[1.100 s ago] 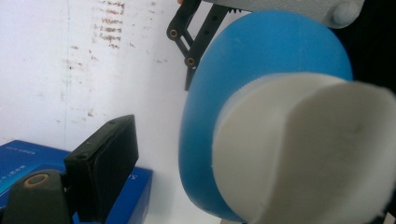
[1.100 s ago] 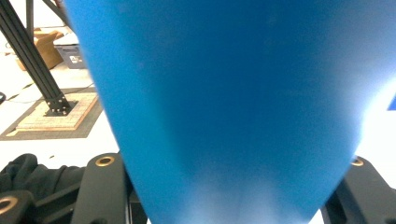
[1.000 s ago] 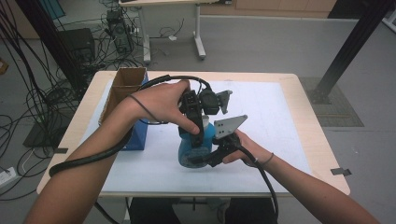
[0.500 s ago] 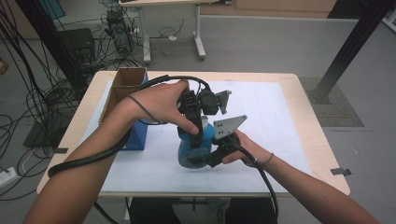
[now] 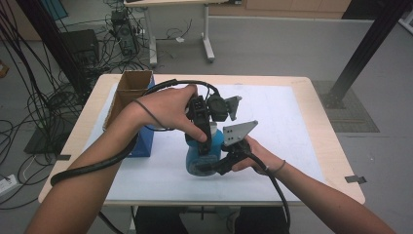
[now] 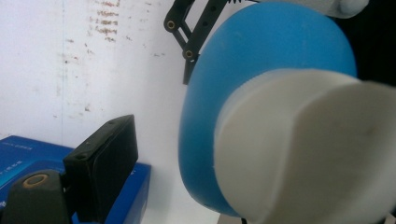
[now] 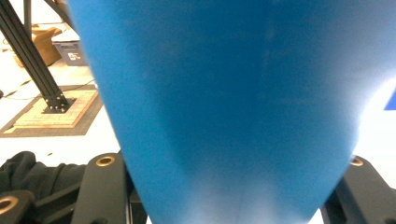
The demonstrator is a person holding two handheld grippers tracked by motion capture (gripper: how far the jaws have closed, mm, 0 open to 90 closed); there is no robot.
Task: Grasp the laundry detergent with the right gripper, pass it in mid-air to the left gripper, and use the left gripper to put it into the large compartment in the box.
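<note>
Right claw [image 5: 214, 163] is gripping blue bottle [image 5: 204, 148] body; left claw [image 5: 207, 141] is closing on its white cap [image 6: 299, 149]; cap not yet off.

Black gripper [image 5: 204, 127] bodies, brass-ringed screws, thick black cables, bare forearms

A light wooden counter [image 5: 319, 146] with rounded corners carries a white rectangular mat [image 5: 292, 117] and stands on a grey floor [image 5: 272, 48]. Tangled black cables [image 5: 29, 112] spread over the floor at the left. Behind stands a white-legged desk [image 5: 207, 44]. A black metal post [image 5: 360, 53] rises diagonally from a patterned floor mat [image 5: 350, 112] at the right.
</note>
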